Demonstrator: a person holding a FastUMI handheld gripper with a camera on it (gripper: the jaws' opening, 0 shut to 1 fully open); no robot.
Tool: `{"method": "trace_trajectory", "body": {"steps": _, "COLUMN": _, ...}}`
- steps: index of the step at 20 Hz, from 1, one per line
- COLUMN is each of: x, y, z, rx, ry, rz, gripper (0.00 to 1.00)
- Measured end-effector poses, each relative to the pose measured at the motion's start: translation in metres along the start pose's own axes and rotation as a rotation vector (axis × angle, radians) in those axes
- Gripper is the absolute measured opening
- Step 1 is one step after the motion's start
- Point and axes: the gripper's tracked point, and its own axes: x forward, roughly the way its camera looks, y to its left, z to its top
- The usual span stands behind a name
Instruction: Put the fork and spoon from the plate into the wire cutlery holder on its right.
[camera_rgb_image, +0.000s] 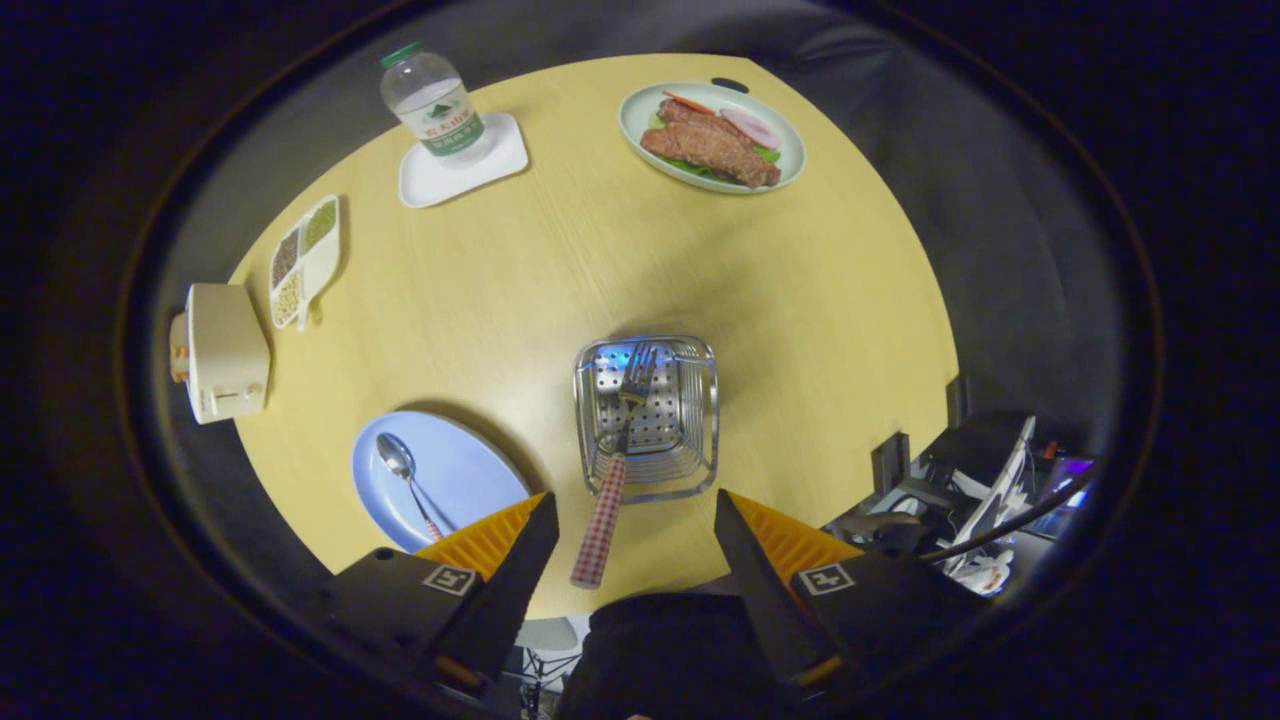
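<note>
A fork (612, 470) with a red-checked handle stands in the wire cutlery holder (697, 420), tines down on its perforated bottom, the handle leaning out toward me. My gripper (634, 525) hovers above it, open, and the handle's end lies between the two fingers without touching either. To the holder's left is a blue plate (470, 470) with a spoon (405, 475) lying on it, bowl away from me. One finger covers the spoon's handle end and the plate's near rim.
On the round wooden table (560, 260) beyond the holder: a plate of food (712, 137), a water bottle (433, 100) on a white tray (465, 165), a divided dish of grains (304, 258), a white toaster (222, 352). Cables and equipment sit off the table's right edge.
</note>
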Motion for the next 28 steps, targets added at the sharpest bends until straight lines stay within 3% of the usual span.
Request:
{"method": "trace_trajectory", "body": {"steps": 10, "x": -0.054, "y": 0.053, "z": -0.044, "rx": -0.151, "ry": -0.186, "rz": -0.034, "gripper": 0.99}}
{"method": "trace_trajectory", "body": {"steps": 15, "x": -0.065, "y": 0.104, "z": -0.076, "rx": -0.223, "ry": -0.294, "rz": -0.001, "gripper": 0.99}}
{"method": "trace_trajectory", "body": {"steps": 22, "x": -0.046, "y": 0.151, "z": -0.092, "rx": -0.251, "ry": -0.530, "rz": 0.075, "gripper": 0.99}}
{"method": "trace_trajectory", "body": {"steps": 28, "x": 0.009, "y": 0.169, "z": -0.107, "rx": -0.382, "ry": -0.696, "rz": 0.101, "gripper": 0.99}}
